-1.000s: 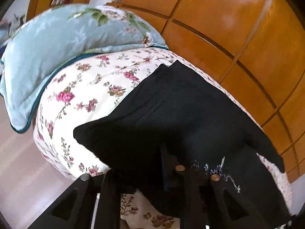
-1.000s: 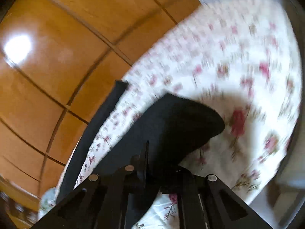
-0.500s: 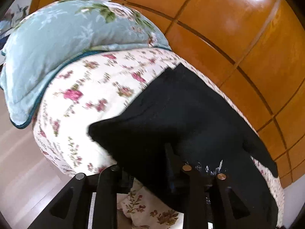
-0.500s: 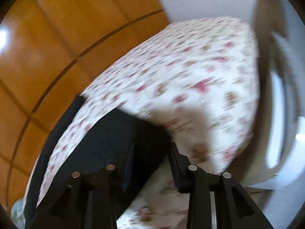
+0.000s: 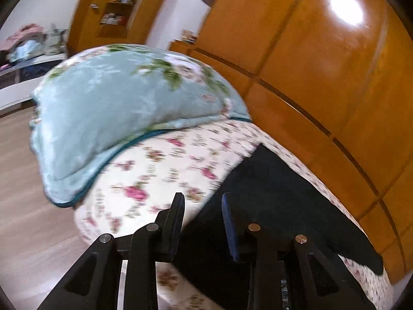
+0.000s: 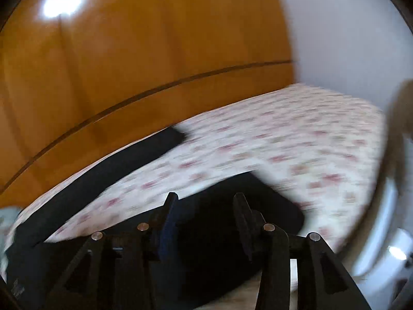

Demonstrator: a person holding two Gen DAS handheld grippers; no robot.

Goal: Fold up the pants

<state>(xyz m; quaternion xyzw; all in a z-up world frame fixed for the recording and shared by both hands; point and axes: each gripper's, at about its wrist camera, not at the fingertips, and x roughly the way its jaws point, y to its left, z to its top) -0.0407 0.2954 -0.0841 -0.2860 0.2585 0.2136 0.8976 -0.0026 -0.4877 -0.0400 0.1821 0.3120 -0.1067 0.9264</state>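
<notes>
we see the black pants [image 5: 278, 188] lying flat on the floral bed [image 5: 160, 165], beside the blue quilt [image 5: 108, 108]. our left tongs [image 5: 202, 201] have just been opening with nothing pinched; our right tongs [image 6: 206, 201] have too, spread above the pants.

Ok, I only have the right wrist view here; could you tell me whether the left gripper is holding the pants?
Observer: No. The left gripper is open. Its jaws have just been opening, and the pants lie under it, not pinched.
Operator: Thanks. Is anything else on the bed at that end?
Observer: Yes, a blue quilt lies on the bed beyond the pants.
Operator: Does it touch them?
Observer: No, a strip of bare bed shows between them.
</notes>
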